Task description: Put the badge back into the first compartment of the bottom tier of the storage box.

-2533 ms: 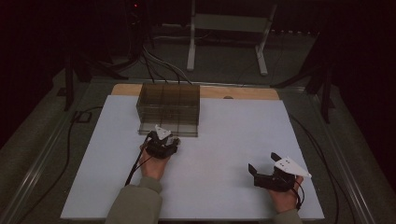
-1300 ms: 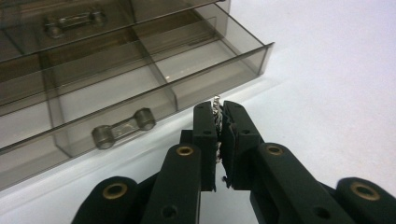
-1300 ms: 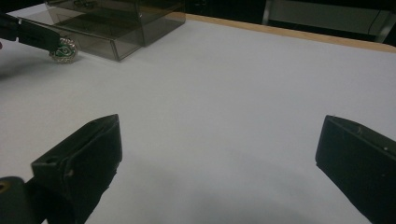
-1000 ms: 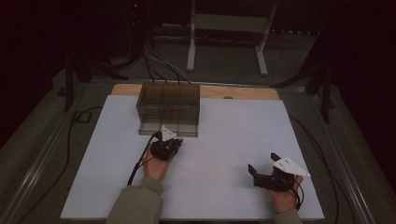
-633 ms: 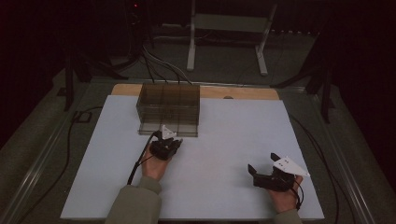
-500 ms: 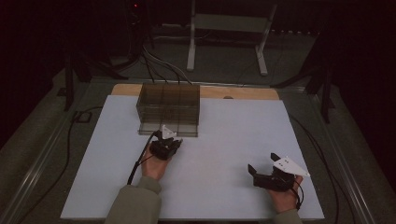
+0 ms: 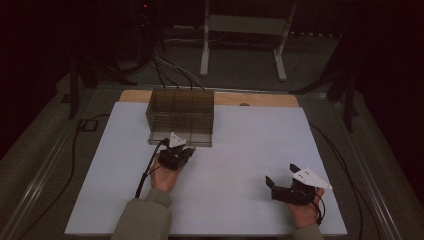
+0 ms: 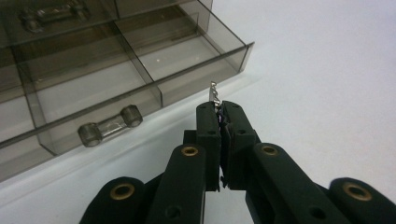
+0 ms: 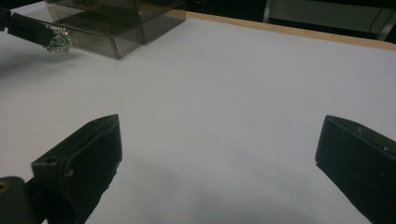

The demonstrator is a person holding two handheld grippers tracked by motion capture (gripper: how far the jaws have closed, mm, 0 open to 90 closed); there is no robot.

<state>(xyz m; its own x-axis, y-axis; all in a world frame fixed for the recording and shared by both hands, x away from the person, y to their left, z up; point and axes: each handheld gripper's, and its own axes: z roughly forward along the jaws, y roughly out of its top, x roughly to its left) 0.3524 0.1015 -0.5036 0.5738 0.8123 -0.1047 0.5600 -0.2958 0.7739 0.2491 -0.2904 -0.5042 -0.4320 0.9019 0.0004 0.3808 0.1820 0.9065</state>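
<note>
A smoky clear drawer box [image 7: 180,112] stands at the back of the white table top [image 7: 240,150]. Its lowest drawer [image 8: 140,70] is pulled out and has several compartments and a clear handle [image 8: 109,126]. My left gripper [image 7: 187,151] hovers just in front of this drawer, shut on a small silver jewel [image 8: 214,92] that pokes out past the fingertips. In the right gripper view the same jewel [image 9: 58,41] shows a green stone in a silver rim. My right gripper [image 7: 280,174] rests near the table's front right, open, with nothing between its jaws [image 9: 219,140].
A wooden strip [image 7: 260,99] runs along the table's far edge. Cables [image 7: 75,150] lie on the floor to the left, and a white stand [image 7: 242,30] is behind the table. Bare white surface lies between the two hands.
The left gripper has edged slightly right and toward the drawer box since the earliest frame. The right gripper has not moved.
</note>
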